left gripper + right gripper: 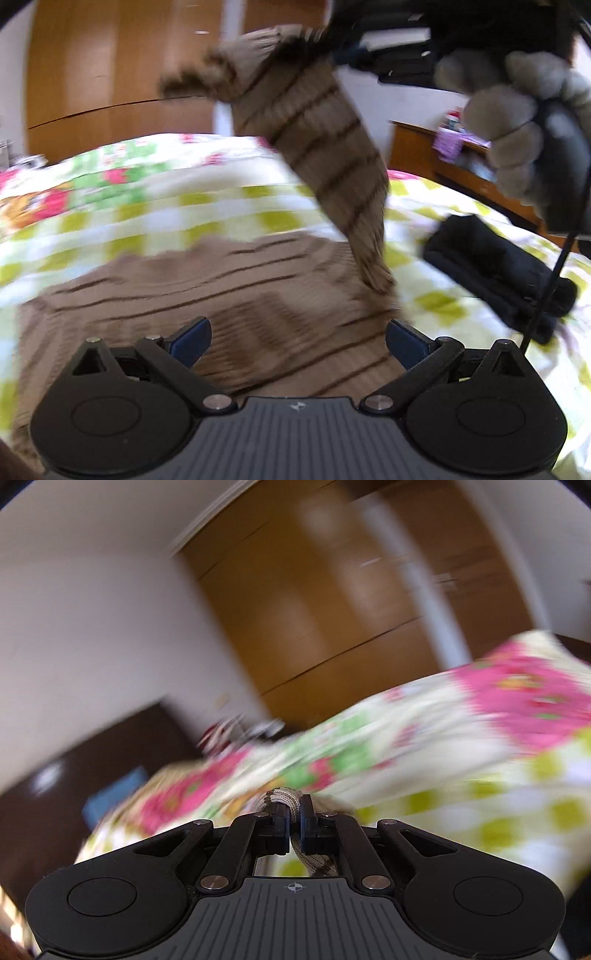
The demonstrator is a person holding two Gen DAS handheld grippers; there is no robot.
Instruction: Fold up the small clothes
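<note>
Knitwear like this brown striped sweater (229,295) looks soft, light and floppy, best taken by a hem or cuff. Its body lies on the checked bedspread (147,218), one sleeve lifted. Right gripper (294,830) pinches that knit fabric tight; left gripper (297,343) hovers spread wide, holding nothing.

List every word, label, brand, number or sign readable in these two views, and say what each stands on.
No readable text in either view.
Left gripper body: a small pale emblem, no letters.
Right gripper body: a small crosshair mark, no letters.
Items on the wooden shelf: too blurred to read.
</note>
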